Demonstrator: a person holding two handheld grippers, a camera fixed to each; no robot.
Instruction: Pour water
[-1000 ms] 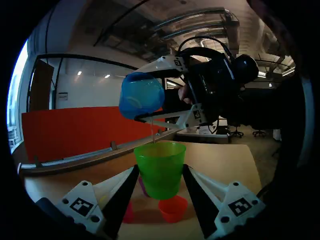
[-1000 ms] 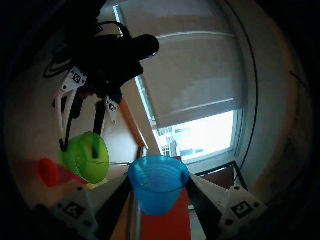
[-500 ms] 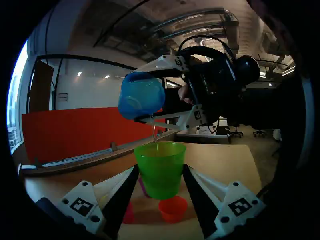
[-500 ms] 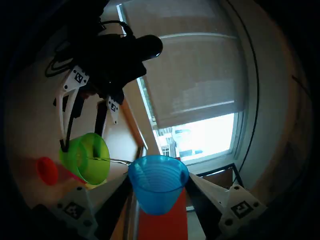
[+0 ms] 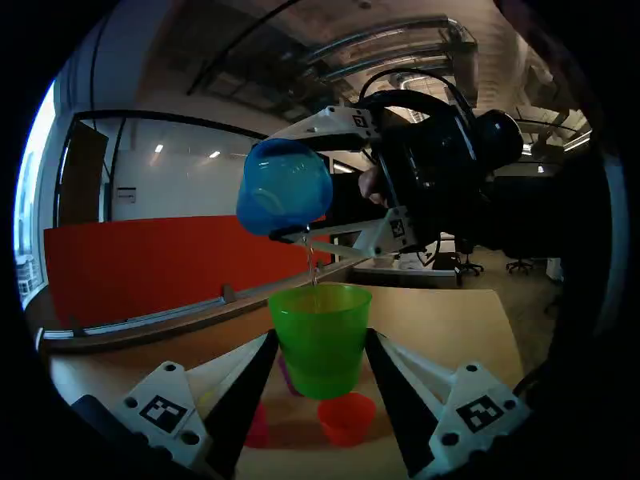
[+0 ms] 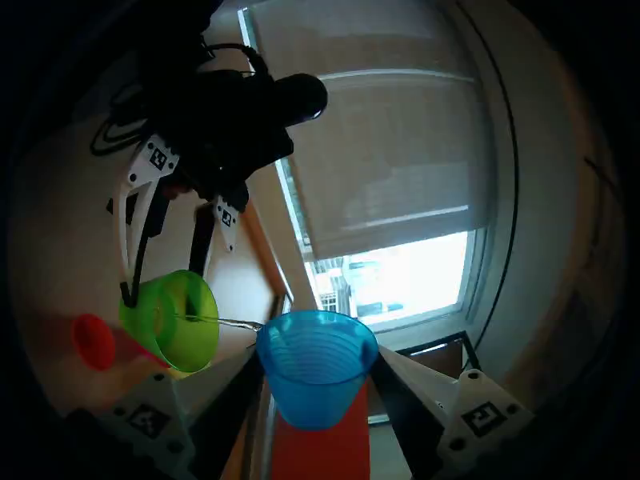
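Here, in the left gripper view, the left gripper (image 5: 320, 340) holds a green cup (image 5: 320, 356) between its two fingers, both pressed on the sides. The cup stands upright, long axis vertical, mouth up. Ahead of and above it, the right gripper (image 5: 280, 190) clamps a blue cup (image 5: 284, 186). That cup is tipped far over, its long axis nearer level than upright. A thin stream of water (image 5: 310, 260) falls from its lower lip into the green cup. Below the fingers, an orange cup (image 5: 346, 416) and a pink cup (image 5: 258, 426) sit on the table (image 5: 448, 320).

In the right gripper view, the blue cup (image 6: 316, 384) sits just ahead between the right gripper's (image 6: 316, 364) fingers, its open mouth showing. Farther off to the left, the left gripper (image 6: 158, 294) grips the green cup (image 6: 172, 324), whose mouth faces the blue cup. The water (image 6: 232, 322) runs across between them. The orange cup (image 6: 92, 342) lies beyond the green one.
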